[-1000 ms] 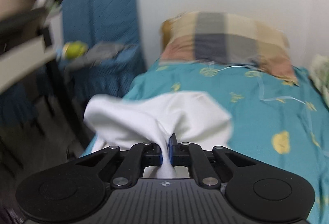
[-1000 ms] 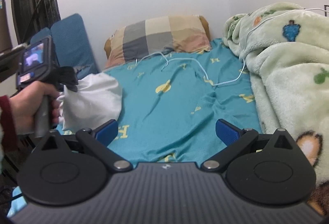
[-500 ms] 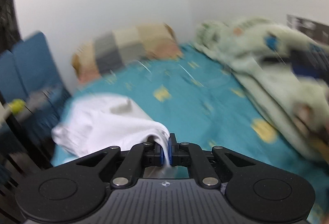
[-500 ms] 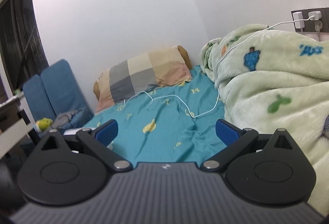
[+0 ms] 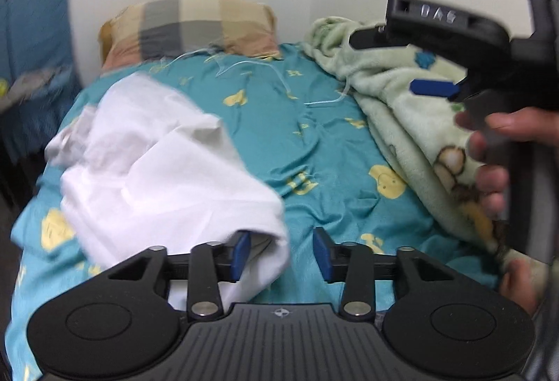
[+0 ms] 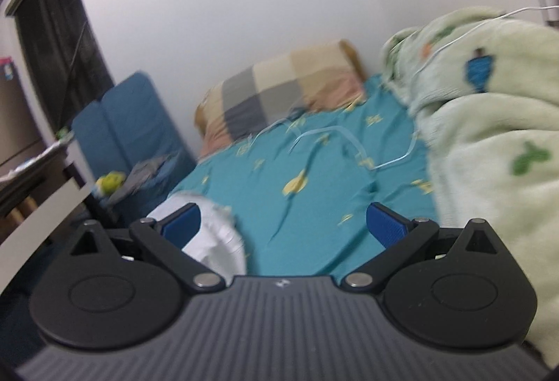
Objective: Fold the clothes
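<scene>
One white garment (image 5: 157,153), one pillow (image 5: 188,28), one blanket (image 6: 489,122), one cable (image 6: 349,143).

Dim, flat indoor light; both views motion-blurred, fisheye-bent at edges, corners dark.

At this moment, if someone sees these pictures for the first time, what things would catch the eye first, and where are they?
The crumpled white garment stands out first, lying on the left side of the teal bedsheet, its edge between the fingers of the open left gripper. Next comes the pale green fleece blanket heaped along the right side. At the head of the bed lies a checked pillow.
</scene>
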